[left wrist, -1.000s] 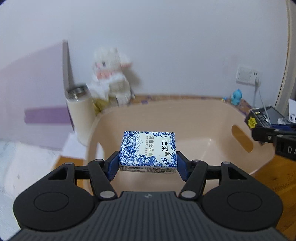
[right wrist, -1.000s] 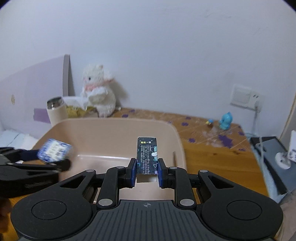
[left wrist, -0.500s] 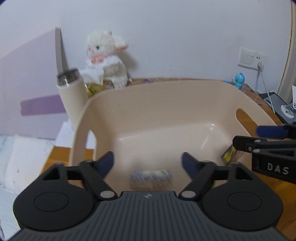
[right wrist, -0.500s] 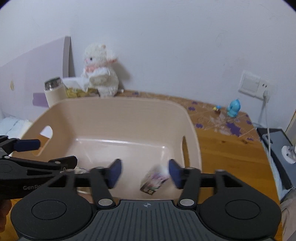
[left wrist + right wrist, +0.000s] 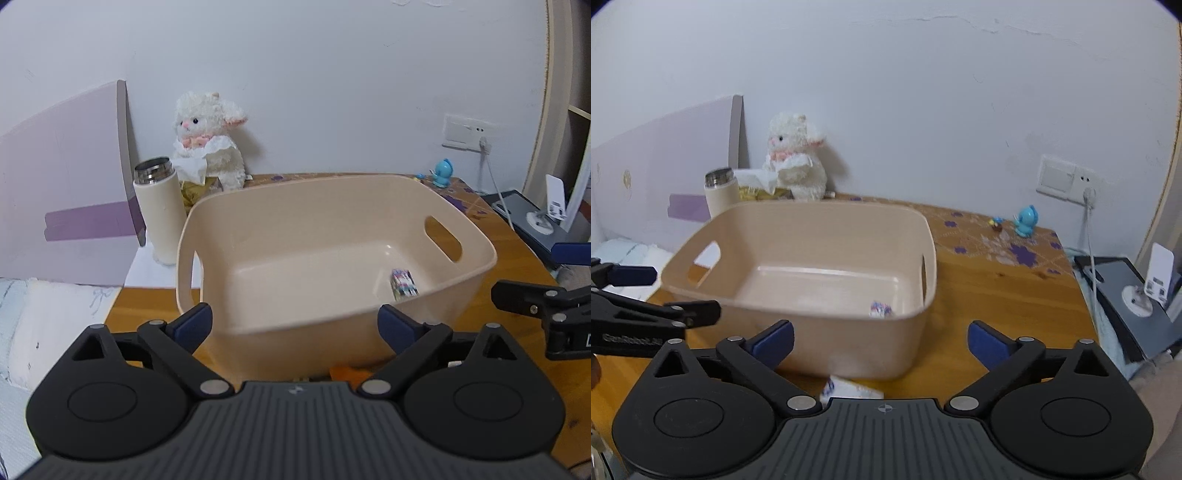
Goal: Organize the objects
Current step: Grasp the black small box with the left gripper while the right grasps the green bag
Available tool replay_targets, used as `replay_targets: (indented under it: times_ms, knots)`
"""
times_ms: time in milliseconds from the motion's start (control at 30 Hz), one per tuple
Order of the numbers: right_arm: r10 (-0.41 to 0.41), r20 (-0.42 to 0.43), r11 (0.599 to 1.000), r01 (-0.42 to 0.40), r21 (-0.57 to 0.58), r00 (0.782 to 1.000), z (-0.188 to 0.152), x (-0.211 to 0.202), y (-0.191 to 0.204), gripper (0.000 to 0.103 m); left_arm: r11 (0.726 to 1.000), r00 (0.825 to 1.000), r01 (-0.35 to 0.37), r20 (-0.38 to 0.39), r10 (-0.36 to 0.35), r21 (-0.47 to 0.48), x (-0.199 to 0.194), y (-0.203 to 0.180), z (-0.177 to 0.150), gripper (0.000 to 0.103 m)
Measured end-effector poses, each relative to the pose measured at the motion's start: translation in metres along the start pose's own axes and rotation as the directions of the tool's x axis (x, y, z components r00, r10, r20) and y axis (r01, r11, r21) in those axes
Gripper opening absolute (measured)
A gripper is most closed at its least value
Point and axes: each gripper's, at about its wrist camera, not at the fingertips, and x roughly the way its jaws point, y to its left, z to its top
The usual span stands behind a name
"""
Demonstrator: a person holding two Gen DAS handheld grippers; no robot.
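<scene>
Both drops done; you now back away from beige bin [image 5: 332, 321].
Left gripper [image 5: 295, 325]: jaws just opened wide, nothing between them.
Right gripper [image 5: 881, 341]: same, jaws just spread, empty.
Small printed box [image 5: 404, 282] lies on bin floor near right wall.
Blue-white packet not visible in bin; near wall likely hides it.
Retreat clear of rim, avoid nudging bin.
White packet [image 5: 849, 387] lies on table before bin: likely next pick.

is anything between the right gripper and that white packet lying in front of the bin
Nothing visible does. The packet lies on the table just ahead of the right gripper, between its open, empty jaws and the bin. The gripper's own body hides the packet's near end.
</scene>
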Motion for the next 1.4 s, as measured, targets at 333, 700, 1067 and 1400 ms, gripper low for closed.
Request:
replay_targets:
  times_ms: [333,700,1067,1400]
  knots:
    - [-0.032,-0.139,0.999,0.030,-0.013,0.990,-0.045,0.018,-0.002,0.103,0.999,0.995,0.033,-0.095,-0.031,0.024,0.006,-0.001,-0.048,0.099]
    - [-0.036,-0.270,0.999,0.035,-0.009,0.962,-0.084,0.055,0.001,0.103,0.997,0.978,0.070,-0.199,-0.061,0.039,0.041,-0.005,-0.090,0.099]
    - [-0.010,-0.288,1.000,0.004,-0.021,0.958,-0.099,0.077,0.007,0.103,0.996,0.978,0.087,-0.191,-0.080,0.025,0.063,-0.004,-0.096,0.099]
    - [0.046,-0.249,0.999,-0.049,-0.005,0.967,-0.101,0.087,0.009,0.103,0.993,0.982,0.107,-0.163,-0.098,0.049,0.071,-0.012,-0.092,0.100]
